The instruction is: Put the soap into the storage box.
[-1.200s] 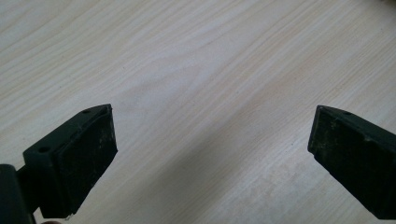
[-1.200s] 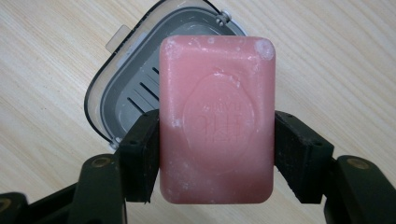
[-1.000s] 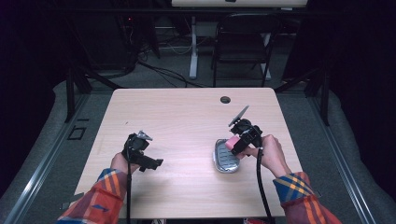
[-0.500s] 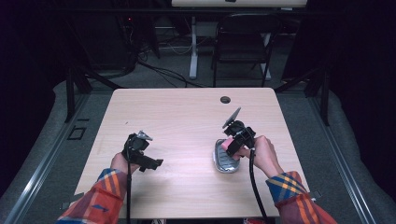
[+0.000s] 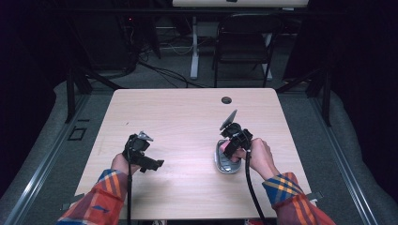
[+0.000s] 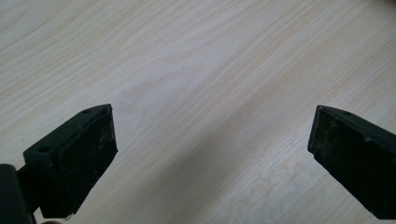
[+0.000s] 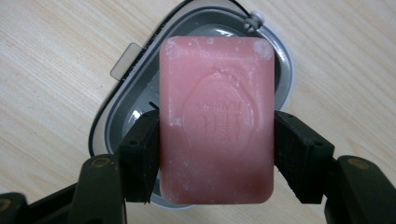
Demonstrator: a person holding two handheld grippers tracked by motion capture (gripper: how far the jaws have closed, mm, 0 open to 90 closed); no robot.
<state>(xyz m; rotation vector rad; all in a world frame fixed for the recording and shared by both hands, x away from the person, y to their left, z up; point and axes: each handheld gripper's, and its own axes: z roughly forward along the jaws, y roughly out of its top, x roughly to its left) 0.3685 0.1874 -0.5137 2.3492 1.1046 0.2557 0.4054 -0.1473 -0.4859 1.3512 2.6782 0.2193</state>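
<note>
High view, right tongs: the right gripper (image 5: 233, 140) hangs over a grey soap dish (image 5: 227, 163) near the table's right side, a pink bar pinched in it.
High view, left tongs: the left gripper (image 5: 142, 154) sits low on the wooden table (image 5: 187, 122), well apart from the dish.
High view, room: dark floor, a folding chair (image 5: 242, 42) and cables beyond the far edge; a small dark grommet (image 5: 226, 100) is set in the tabletop.
Left gripper view: jaws spread wide, nothing between them — bare pale wood grain beneath.
Right gripper view: jaws closed on the long sides of the pink soap (image 7: 216, 119), the dish (image 7: 280, 70) directly beneath it.
Step, as I judge it: lowering the soap into the dish — keep the bar level and centred over the basin, and release only once it rests on the ridges.
</note>
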